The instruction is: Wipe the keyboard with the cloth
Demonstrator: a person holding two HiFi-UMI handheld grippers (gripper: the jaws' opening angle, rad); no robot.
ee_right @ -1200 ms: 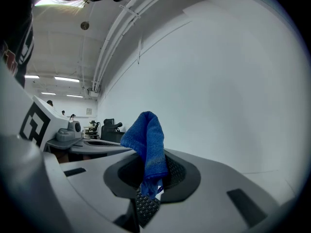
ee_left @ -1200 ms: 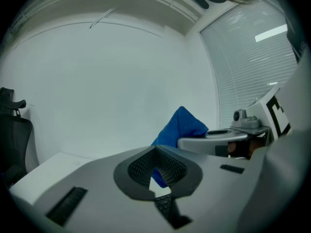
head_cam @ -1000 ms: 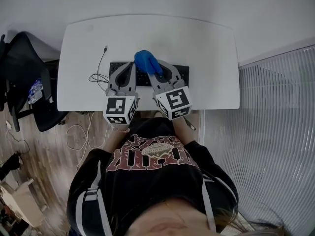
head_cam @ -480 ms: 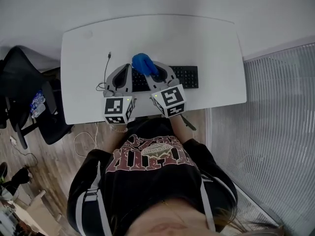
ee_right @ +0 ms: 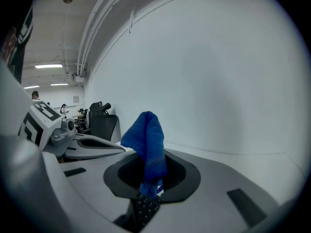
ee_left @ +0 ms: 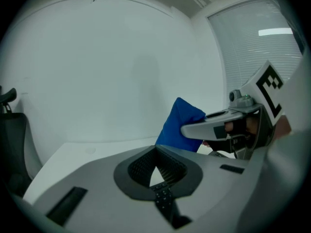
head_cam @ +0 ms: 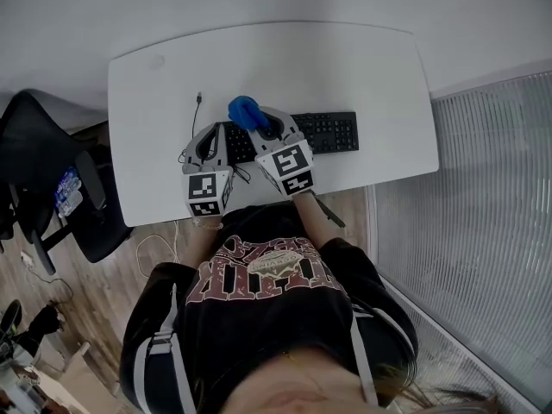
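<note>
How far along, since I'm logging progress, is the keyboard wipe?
Done: the cloth is picked up, right claw shut on it. In hand: it sits over the left part of the keyboard. Left: possibly the bare right stretch; cleaned keys can't be told.

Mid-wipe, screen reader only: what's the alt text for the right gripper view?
The right gripper is shut on a blue cloth that stands up from between its jaws, with keyboard keys showing just beneath. The left gripper lies close at the left, and the white table stretches beyond.
</note>
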